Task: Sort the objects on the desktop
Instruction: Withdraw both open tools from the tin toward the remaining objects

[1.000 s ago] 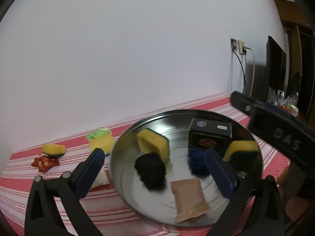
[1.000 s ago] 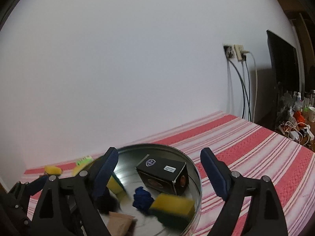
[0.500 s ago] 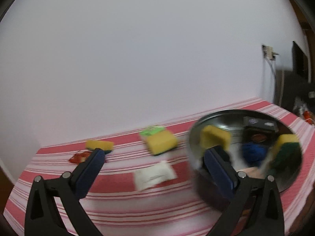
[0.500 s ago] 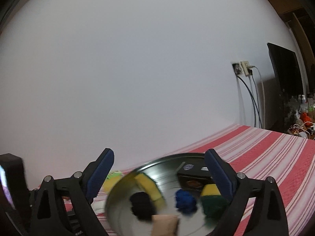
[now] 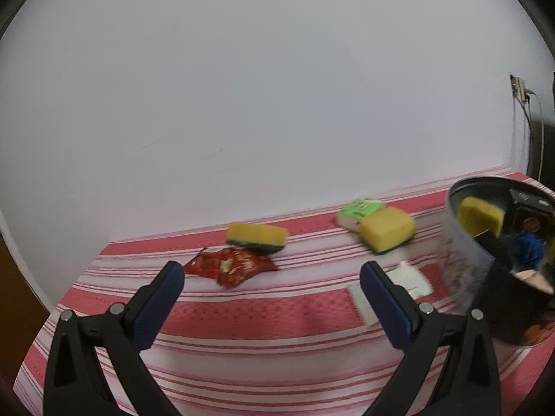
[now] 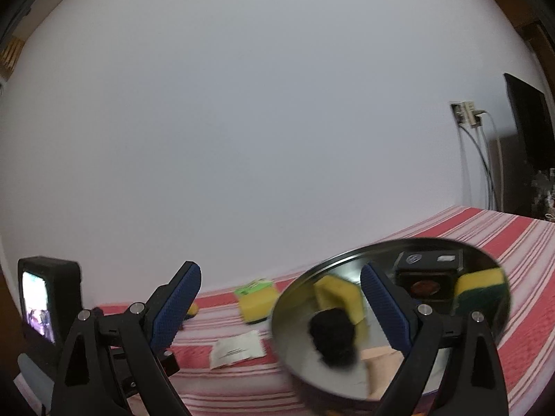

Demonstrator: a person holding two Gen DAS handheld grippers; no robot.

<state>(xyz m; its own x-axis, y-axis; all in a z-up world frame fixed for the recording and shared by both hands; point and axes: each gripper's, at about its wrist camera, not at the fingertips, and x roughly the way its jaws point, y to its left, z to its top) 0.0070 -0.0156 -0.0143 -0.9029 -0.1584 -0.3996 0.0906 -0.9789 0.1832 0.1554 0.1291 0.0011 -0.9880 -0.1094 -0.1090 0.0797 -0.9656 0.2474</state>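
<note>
My left gripper (image 5: pixel 272 279) is open and empty above the striped cloth. Beyond its fingers lie a red snack packet (image 5: pixel 231 266) and a yellow-green sponge (image 5: pixel 257 236). Further right sit a second yellow sponge (image 5: pixel 387 229), a green-and-white packet (image 5: pixel 359 208) and a white sachet (image 5: pixel 409 279). The metal bowl (image 5: pixel 461 263) at the right edge holds a sponge, a black box and a blue ball. My right gripper (image 6: pixel 279 286) is open and empty in front of the bowl (image 6: pixel 298 298), which holds a black ball (image 6: pixel 333 338), a black box (image 6: pixel 428 274), sponges and a tan packet.
A white wall runs close behind the table (image 5: pixel 263 315). The left gripper's body with its small screen (image 6: pixel 36 303) stands at the left of the right wrist view. A wall socket with cables (image 6: pixel 466 114) and a dark monitor (image 6: pixel 529 124) are at the far right.
Both views have swung left: the bowl slid from centre to the right edge of the left wrist view, and the red packet and sponges came in front. The right jaws look slightly wider.
</note>
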